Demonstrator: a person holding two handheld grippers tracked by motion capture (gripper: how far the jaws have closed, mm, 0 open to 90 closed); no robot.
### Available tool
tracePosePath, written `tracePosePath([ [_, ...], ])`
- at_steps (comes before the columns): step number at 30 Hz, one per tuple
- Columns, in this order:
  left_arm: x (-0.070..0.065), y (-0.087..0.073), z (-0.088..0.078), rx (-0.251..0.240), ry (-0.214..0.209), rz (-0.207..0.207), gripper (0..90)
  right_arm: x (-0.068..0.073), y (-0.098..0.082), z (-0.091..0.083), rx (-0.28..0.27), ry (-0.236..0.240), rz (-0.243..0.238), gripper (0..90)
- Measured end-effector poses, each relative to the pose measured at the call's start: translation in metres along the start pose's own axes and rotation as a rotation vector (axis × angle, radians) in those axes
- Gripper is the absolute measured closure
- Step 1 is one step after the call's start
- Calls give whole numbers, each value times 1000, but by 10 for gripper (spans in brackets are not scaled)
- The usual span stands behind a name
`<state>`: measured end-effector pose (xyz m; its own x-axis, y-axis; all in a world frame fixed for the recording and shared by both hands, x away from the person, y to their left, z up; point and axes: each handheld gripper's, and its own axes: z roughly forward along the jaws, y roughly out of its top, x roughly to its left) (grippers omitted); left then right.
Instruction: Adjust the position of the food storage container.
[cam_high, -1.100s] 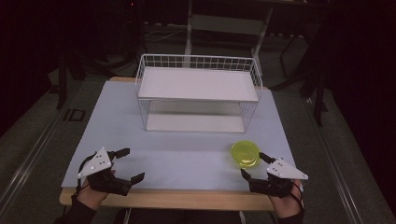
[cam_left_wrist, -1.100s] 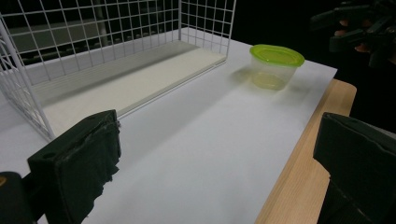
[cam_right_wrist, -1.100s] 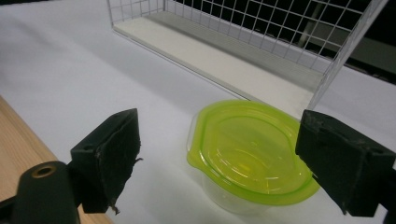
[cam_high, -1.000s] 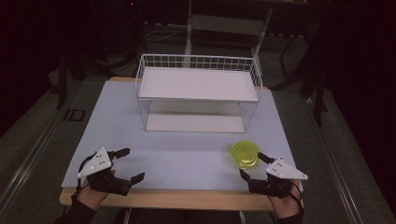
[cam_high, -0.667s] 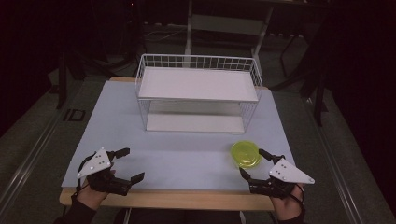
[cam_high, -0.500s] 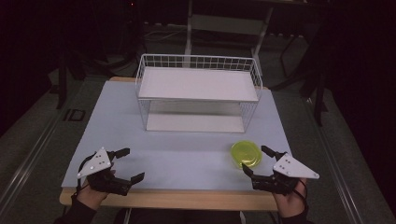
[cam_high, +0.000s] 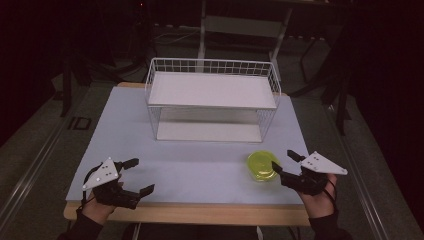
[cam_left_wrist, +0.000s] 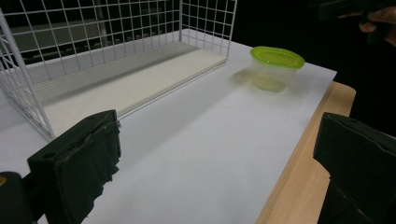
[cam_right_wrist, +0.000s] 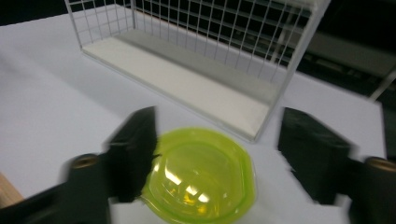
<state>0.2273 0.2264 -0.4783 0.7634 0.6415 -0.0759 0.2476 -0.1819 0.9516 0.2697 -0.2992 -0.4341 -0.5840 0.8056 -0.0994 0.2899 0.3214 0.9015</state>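
A small clear container with a yellow-green lid (cam_high: 261, 166) (cam_right_wrist: 201, 182) (cam_left_wrist: 276, 65) stands on the white mat near the front right. My right gripper (cam_high: 282, 162) (cam_right_wrist: 219, 149) hovers just right of it, pointing left at it. Its jaws have just been closing and stand partly open above the lid; one jaw overlaps the lid's edge and the other is apart from it. My left gripper (cam_high: 140, 175) (cam_left_wrist: 215, 186) rests open at the front left with nothing between its jaws.
A white wire rack (cam_high: 212, 100) (cam_left_wrist: 116, 56) (cam_right_wrist: 196, 60) with two white shelves stands at the back middle of the mat (cam_high: 195, 160). The wooden table edge (cam_high: 190, 212) runs along the front. Dark floor and stands surround the table.
My right gripper has lifted and shifted right and slightly away from the front edge, and its jaws have narrowed. The left gripper and the container have not moved.
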Motion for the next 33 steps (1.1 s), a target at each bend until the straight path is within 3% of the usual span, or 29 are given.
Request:
tracePosePath([
  [4, 0, 0, 0, 0, 2, -1, 17, -16, -9, 5, 39, -66, 23, 571],
  [11, 0, 0, 0, 0, 1, 0, 17, -40, -29, 17, 144, -123, 82, 899],
  [20, 0, 0, 1, 1, 1, 5, 17, -57, -61, 43, 291, -137, 151, 900],
  [26, 0, 0, 1, 3, 3, 8, 17, -48, -70, 58, 338, -58, 194, 900],
  [33, 0, 0, 1, 6, 3, 12, 17, -37, -70, 72, 374, 1, 178, 900],
])
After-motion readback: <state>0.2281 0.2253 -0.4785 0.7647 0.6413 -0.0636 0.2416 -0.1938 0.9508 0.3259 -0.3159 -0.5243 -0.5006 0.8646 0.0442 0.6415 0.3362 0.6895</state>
